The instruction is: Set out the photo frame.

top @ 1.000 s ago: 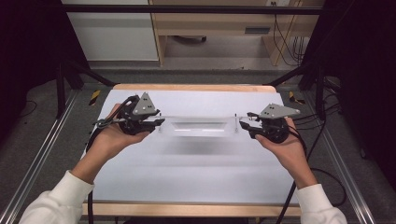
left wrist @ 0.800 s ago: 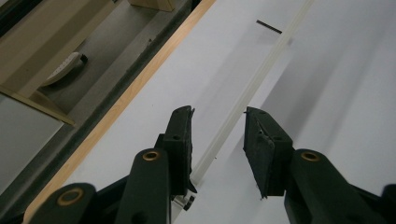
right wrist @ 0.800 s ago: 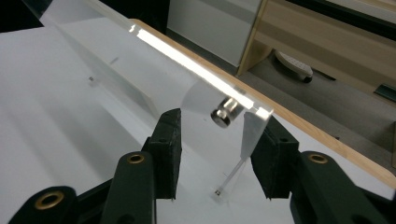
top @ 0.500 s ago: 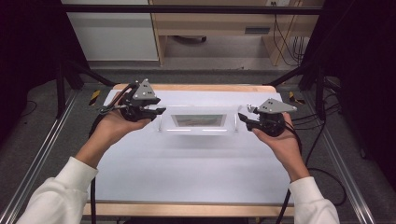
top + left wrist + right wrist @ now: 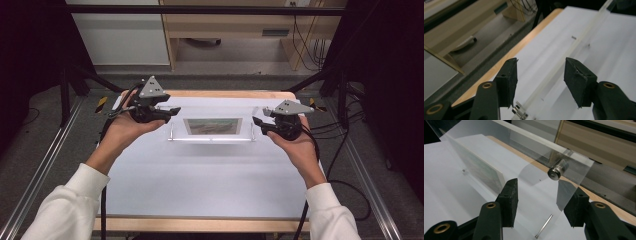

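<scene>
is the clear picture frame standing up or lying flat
Standing up. In the high view the acrylic frame rests on its bottom edge on the white table, its picture facing the camera, between the left tool and right tool.

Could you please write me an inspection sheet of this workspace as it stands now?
Surface: white table with a wooden edge, bare at the front.
Job's things: clear picture frame standing upright in the middle of the table, a picture inside it; metal bolt through its corner.
Clutter: small loose pin lying on the white surface near the frame.
Grippers: left gripper and right gripper open, one at each end of the frame, jaws not closed on it.
Cables: black cables trailing off the right side.
Surroundings: wooden furniture behind the table, grey floor.
</scene>
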Demonstrator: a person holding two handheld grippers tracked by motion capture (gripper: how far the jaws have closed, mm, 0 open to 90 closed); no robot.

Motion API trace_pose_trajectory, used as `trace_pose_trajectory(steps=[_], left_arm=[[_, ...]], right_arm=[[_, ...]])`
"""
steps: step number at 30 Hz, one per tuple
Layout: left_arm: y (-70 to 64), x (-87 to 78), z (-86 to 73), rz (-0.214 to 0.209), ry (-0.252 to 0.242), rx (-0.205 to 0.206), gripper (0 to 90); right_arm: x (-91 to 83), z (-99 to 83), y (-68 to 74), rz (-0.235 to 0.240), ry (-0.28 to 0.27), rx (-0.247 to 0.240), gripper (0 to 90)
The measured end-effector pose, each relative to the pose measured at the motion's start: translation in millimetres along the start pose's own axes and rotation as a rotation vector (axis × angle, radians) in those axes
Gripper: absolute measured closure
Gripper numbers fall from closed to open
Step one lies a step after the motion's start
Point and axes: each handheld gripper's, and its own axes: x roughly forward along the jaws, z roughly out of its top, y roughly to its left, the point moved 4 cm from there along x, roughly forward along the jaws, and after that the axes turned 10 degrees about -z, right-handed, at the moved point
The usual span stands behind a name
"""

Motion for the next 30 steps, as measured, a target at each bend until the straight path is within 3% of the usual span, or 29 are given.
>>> trace_pose_trajectory(steps=[7, 10, 12, 14, 17, 24, 27, 30], left_arm=[[4.1, -18.7, 7.4, 0.051, -0.179, -0.085, 29.9], [2.6, -27.9, 1.3, 0.042, -0.197, -0.151, 26.6], [-0.6, -35.3, -5.8, 0.049, -0.220, -0.150, 26.1], [-4.6, -40.3, -12.1, 0.051, -0.219, -0.150, 25.2], [-17.8, -46.5, -24.1, 0.003, -0.213, -0.163, 23.1], [-47.1, -48.8, -61.3, 0.028, -0.155, -0.152, 16.6], [-56.7, -45.3, -85.6, 0.064, -0.133, -0.135, 15.5], [-64.9, -37.5, -111.7, 0.049, -0.116, -0.170, 15.4]], right_arm=[[2.9, 2.4, -1.9, 0.000, 0.013, 0.012, 50.4], [5.5, 4.3, -3.4, -0.003, 0.022, 0.019, 50.0], [7.6, 5.9, -4.7, -0.002, 0.029, 0.026, 49.7], [9.9, 7.2, -5.9, -0.003, 0.035, 0.036, 49.6], [14.0, 9.0, -8.7, -0.001, 0.036, 0.043, 49.3], [23.0, 12.4, -13.5, -0.009, 0.037, 0.070, 48.3], [25.3, 13.3, -14.8, -0.006, 0.039, 0.074, 48.3], [27.9, 14.2, -16.4, -0.007, 0.038, 0.077, 48.1]])
